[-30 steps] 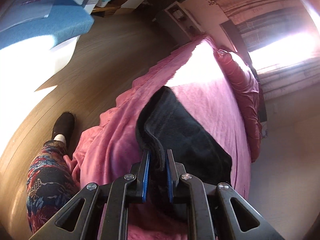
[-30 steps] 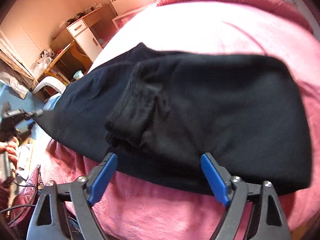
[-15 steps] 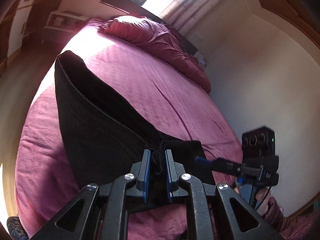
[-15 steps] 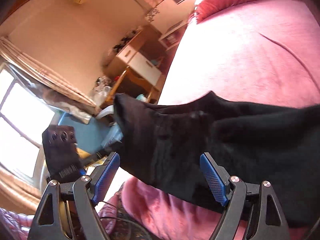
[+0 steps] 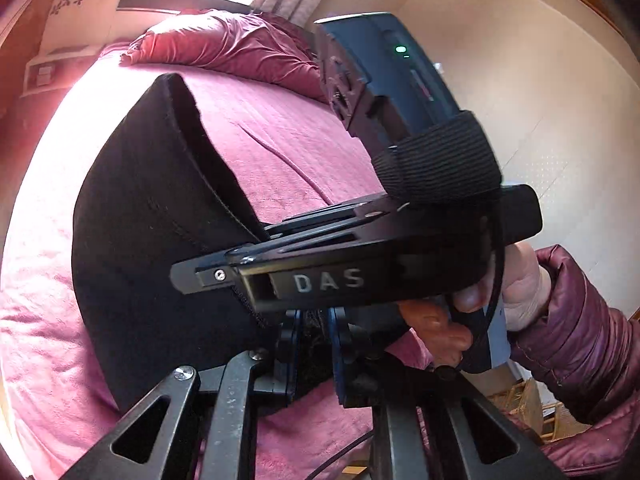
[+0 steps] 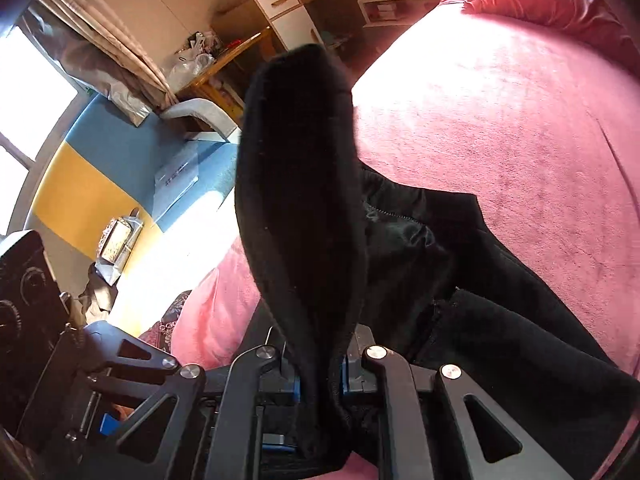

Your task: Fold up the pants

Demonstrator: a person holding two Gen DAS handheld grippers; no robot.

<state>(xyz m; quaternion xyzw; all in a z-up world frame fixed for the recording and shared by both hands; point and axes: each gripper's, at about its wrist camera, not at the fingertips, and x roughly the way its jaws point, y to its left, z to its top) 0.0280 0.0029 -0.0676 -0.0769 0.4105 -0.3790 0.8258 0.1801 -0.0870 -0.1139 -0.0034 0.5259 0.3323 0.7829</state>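
While lifted at the near end and resting on the pink bedspread (image 5: 280, 152) only at the far end, hangs as a dark curved sheet above the bed: so with the black pants (image 5: 160, 240). Gripped at two places, very close together. In the left gripper (image 5: 314, 344): pads almost together, with a bunched edge of the cloth pinched firmly between them. In the right gripper (image 6: 320, 376): jaws closing at this moment, with a thick fold of the same cloth between the blue pads and already pressed by them. Crossing just in front of the left tool, carried by a hand (image 5: 520, 292) in a quilted maroon sleeve (image 5: 580, 340). Probably the step of bringing one end of the garment over the other, a fold in half along the length; not yet laid down. Impossible to tell from here which end is held, the waistband or the leg hems. For the next move: to carry both gripped places together across the bed toward the pillow (image 5: 224, 48), to draw the two tools apart a little so as to stretch the edge and avoid sagging, to lower the raised layer onto the resting one with the edges in line, and only then to release.
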